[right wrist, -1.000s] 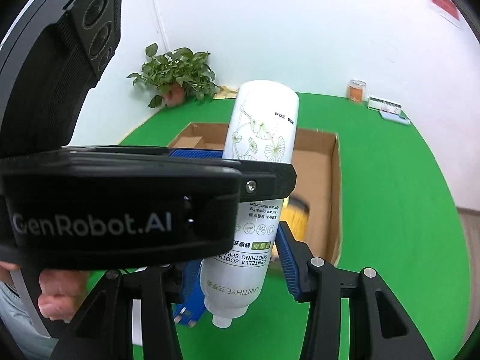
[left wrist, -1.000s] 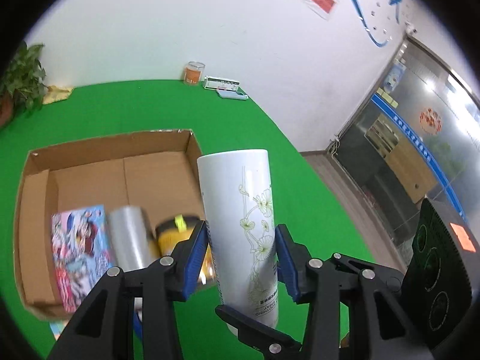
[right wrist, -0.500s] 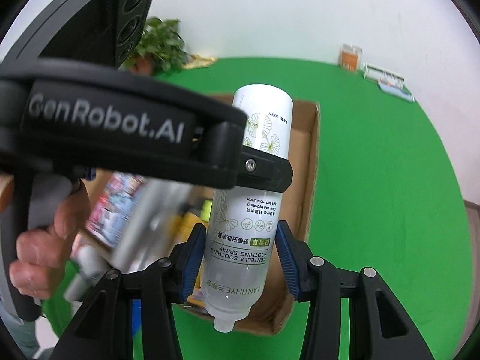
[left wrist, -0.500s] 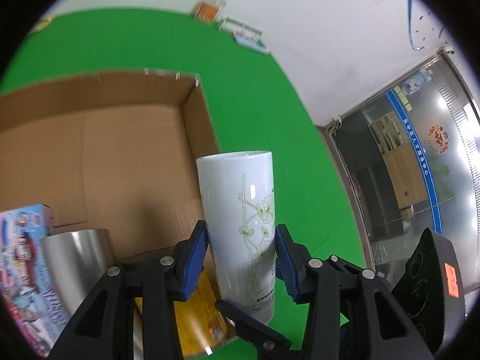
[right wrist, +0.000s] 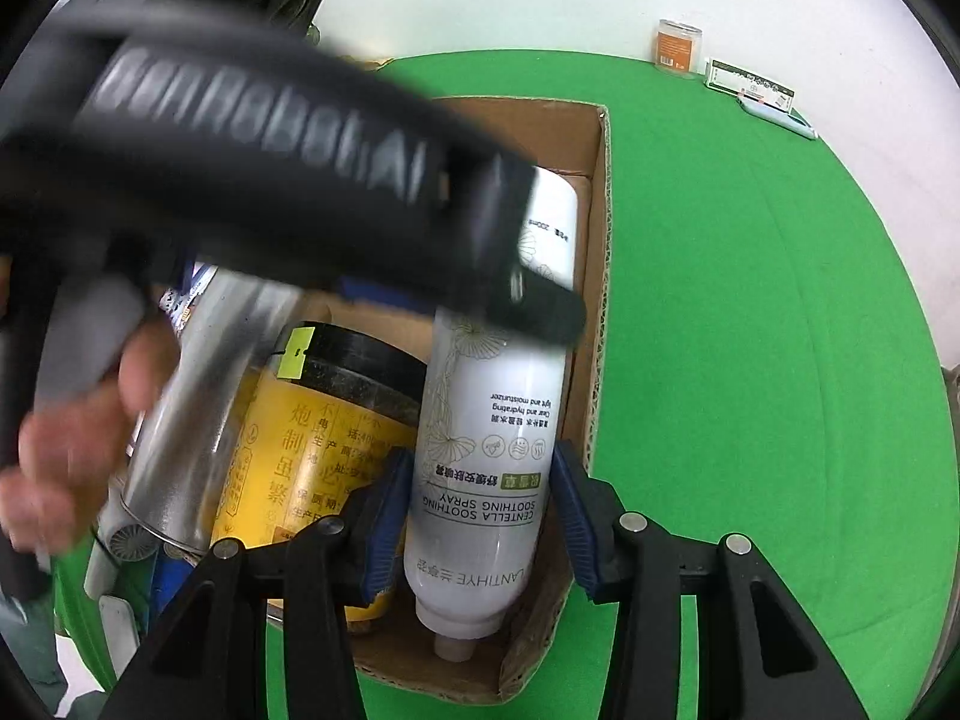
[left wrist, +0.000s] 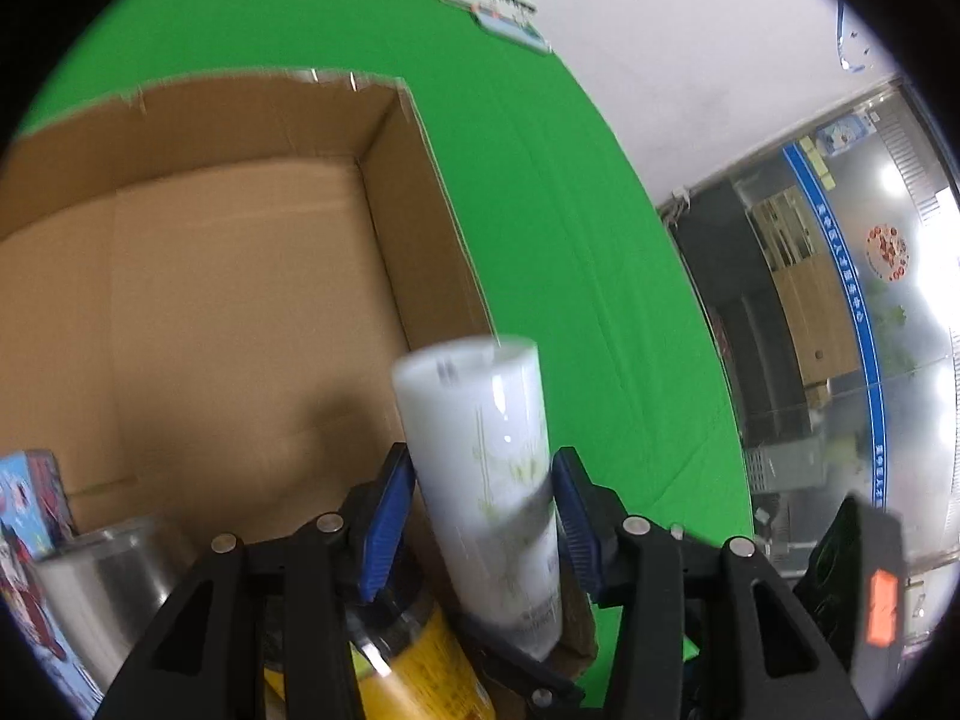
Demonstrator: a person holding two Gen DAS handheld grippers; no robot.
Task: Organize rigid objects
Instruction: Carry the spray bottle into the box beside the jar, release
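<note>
Partly blurred, the left gripper [left wrist: 483,519] hides the spray bottle [right wrist: 486,456] top; both grippers' pads flank it inside the cardboard box [right wrist: 600,276], grip uncertain; right gripper [right wrist: 483,519] too.

- White spray bottle [right wrist: 486,450], printed with pale floral line art and "CENTELLA SOOTHING SPRAY"; it lies inside the box along the 3 o'clock wall, nozzle end toward 6 o'clock.
- Cardboard box [right wrist: 603,276], open-topped, on green cloth; its far half is bare board [left wrist: 240,300].
- Yellow jar [right wrist: 312,438] with black lid, on its side, just beside the bottle at 9 o'clock.
- Silver cylinder [right wrist: 180,450], beside the jar at 9 o'clock.
- Illustrated carton [left wrist: 27,504], at the box's 9 o'clock side.
</note>
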